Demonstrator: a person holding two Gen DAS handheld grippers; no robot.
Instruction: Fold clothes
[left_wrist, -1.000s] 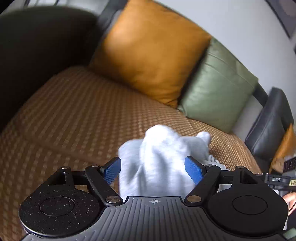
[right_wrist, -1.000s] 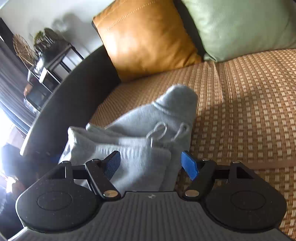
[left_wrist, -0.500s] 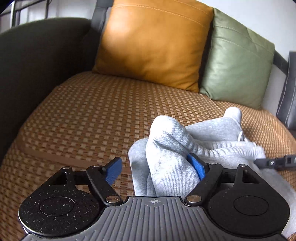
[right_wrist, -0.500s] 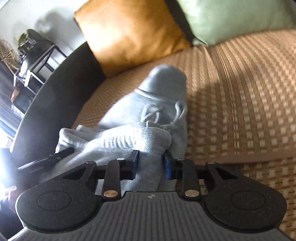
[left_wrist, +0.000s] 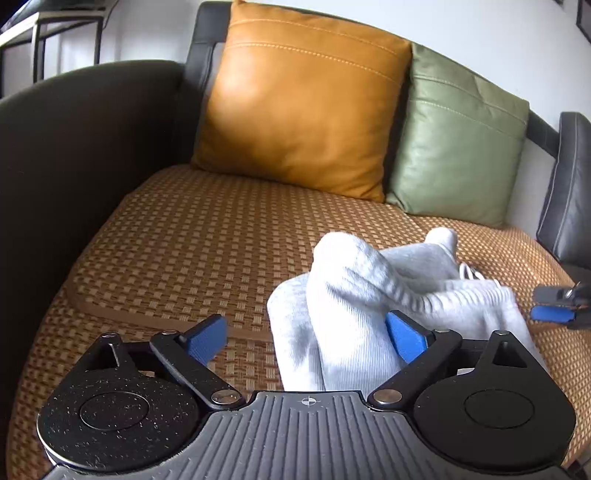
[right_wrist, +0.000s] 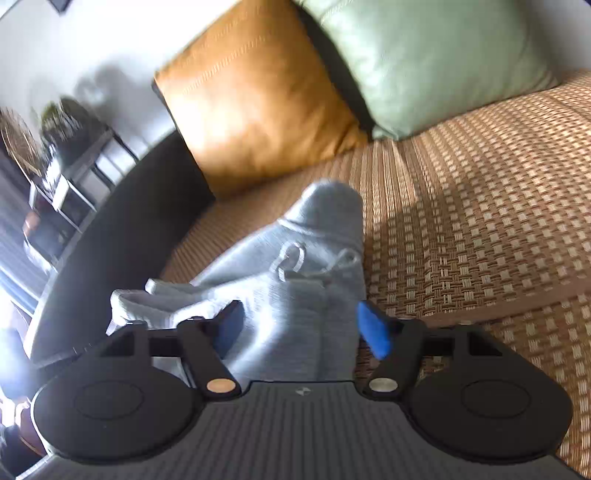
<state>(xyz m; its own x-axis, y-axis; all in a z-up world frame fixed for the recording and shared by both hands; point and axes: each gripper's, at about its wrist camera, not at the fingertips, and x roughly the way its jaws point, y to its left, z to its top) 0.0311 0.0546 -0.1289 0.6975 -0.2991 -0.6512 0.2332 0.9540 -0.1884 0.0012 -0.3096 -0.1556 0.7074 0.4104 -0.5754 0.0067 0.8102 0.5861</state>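
Grippers are both standing apart now, each with grey cloth lying between its blue pads but not pressed by them. The left gripper (left_wrist: 306, 336) has just been opening wider; one pad is touching the bunched cloth on its right side while the other pad is standing free over the woven mat, so I judge that nothing is being held there. The right gripper (right_wrist: 301, 325) has also just been opening, and the cloth between its pads is lying slack, so it is probably letting go in order to take a better hold. The grey sweatpants (left_wrist: 373, 295) are resting in a crumpled heap on the woven seat mat (left_wrist: 207, 236) of the sofa, with the drawstring (right_wrist: 291, 258) showing near the waistband, which tells that no flat fold is made yet. The heap is lying near the front edge of the mat, well apart from the orange cushion (left_wrist: 303, 96) and the green cushion (left_wrist: 454, 140) leaning against the back. That bare part of the mat is likely being kept free for spreading the garment flat.
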